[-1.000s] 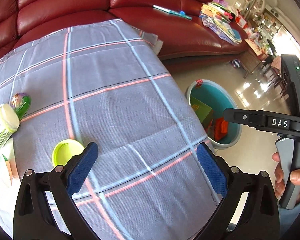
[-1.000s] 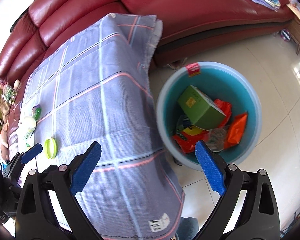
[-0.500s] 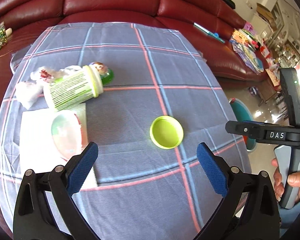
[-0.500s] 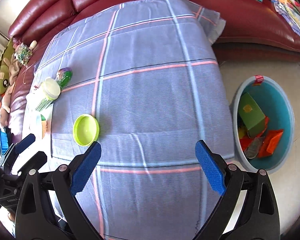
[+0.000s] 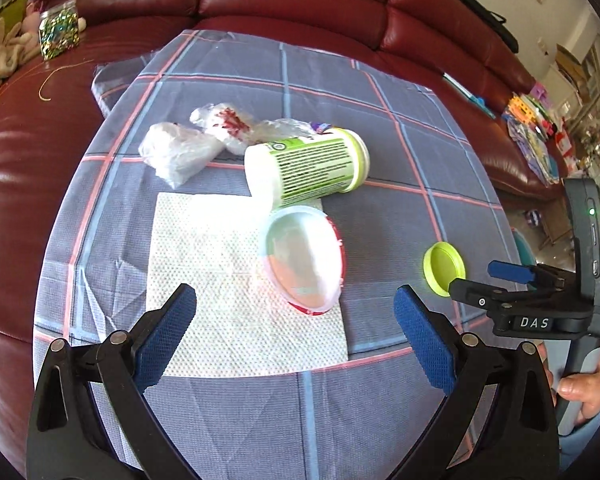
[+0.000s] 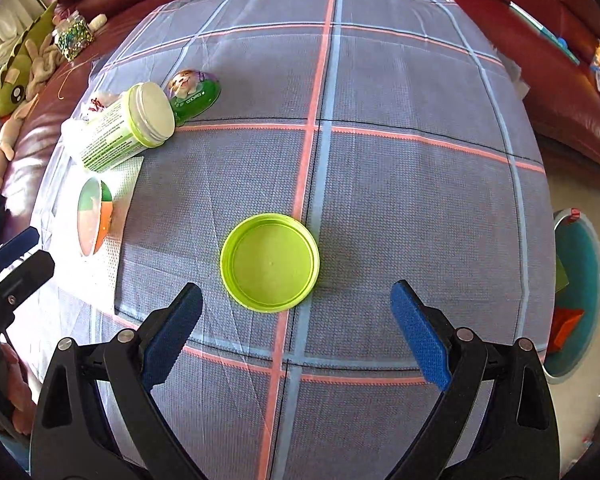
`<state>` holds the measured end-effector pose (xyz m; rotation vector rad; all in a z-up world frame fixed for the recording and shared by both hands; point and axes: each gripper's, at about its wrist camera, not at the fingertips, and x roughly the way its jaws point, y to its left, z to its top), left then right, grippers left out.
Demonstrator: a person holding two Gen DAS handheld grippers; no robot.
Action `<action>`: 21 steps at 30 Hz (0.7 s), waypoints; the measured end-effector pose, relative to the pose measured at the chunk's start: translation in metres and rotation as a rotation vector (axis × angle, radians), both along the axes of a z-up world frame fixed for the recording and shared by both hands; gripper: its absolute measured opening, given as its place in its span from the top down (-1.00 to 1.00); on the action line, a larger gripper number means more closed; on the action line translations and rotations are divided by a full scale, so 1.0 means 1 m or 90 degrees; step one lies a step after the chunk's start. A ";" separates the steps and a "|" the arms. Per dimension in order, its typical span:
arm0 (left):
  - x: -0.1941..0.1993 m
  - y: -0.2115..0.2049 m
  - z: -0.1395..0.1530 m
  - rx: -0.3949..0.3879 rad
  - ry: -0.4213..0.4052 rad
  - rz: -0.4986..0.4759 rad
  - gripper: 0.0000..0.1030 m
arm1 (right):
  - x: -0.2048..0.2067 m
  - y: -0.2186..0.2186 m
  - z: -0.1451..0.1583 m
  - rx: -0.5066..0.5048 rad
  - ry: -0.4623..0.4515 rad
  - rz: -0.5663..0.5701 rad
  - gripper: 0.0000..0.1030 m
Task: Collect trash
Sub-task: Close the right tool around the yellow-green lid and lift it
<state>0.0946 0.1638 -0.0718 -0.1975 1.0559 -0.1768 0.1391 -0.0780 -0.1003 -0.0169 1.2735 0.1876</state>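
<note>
Left wrist view: the left hand-held gripper [image 5: 294, 334] hangs released and empty over the checked surface [image 5: 380, 128]. Uncollected trash remains: a napkin [image 5: 220, 280], foil-lidded cup [image 5: 302, 258], tipped green-labelled canister [image 5: 312, 166], crumpled wrappers [image 5: 196, 140]. "DAS" marks the other tool.

Right wrist view: the right hand-held gripper [image 6: 296, 324], released, frames a green lid [image 6: 270, 262]. The teal bin [image 6: 580, 292] already holds some trash.
</note>
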 end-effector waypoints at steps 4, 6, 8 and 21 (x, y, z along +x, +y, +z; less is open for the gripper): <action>0.002 0.011 0.000 -0.004 0.002 0.008 -0.92 | 0.001 0.008 -0.004 -0.023 -0.010 0.006 -0.65; 0.004 0.012 -0.001 -0.003 0.003 0.006 -0.92 | 0.003 0.013 -0.006 -0.030 -0.010 0.010 -0.55; 0.007 0.012 -0.003 -0.003 0.007 0.002 -0.92 | 0.004 0.016 -0.008 -0.037 -0.010 0.016 -0.51; 0.051 -0.003 0.004 0.079 -0.025 -0.071 -0.92 | 0.020 0.025 -0.002 -0.033 -0.019 0.032 -0.03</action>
